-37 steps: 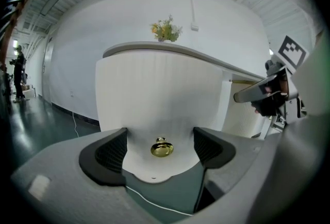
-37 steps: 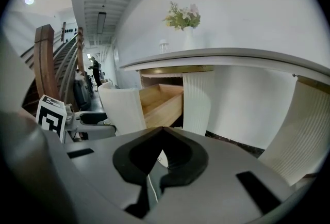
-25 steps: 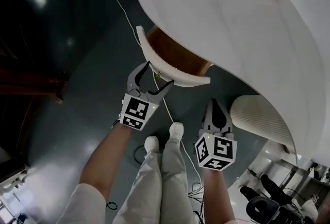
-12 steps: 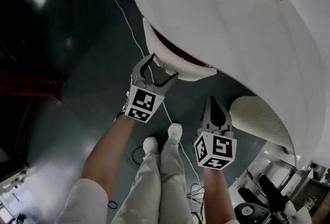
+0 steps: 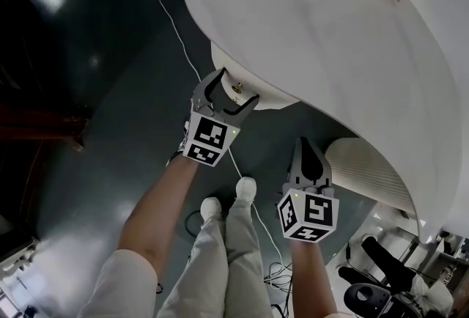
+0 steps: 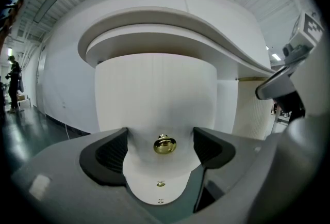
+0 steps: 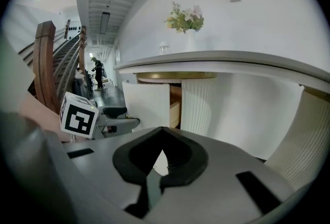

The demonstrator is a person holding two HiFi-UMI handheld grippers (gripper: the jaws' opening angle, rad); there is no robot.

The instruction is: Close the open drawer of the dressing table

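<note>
Head view: white curved drawer (image 5: 267, 97) is way further in now. Left gripper (image 5: 236, 87) jaws spread around its round brass knob (image 6: 164, 144), right gripper (image 5: 308, 145) pinched together.

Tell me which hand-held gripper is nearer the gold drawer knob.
Left. The left hand-held gripper brackets the knob with open jaws; the right hand-held gripper, shut, sits apart.

Dim head view, glare on dark floor (image 5: 95, 60), fisheye-vignetted bright gripper views
</note>
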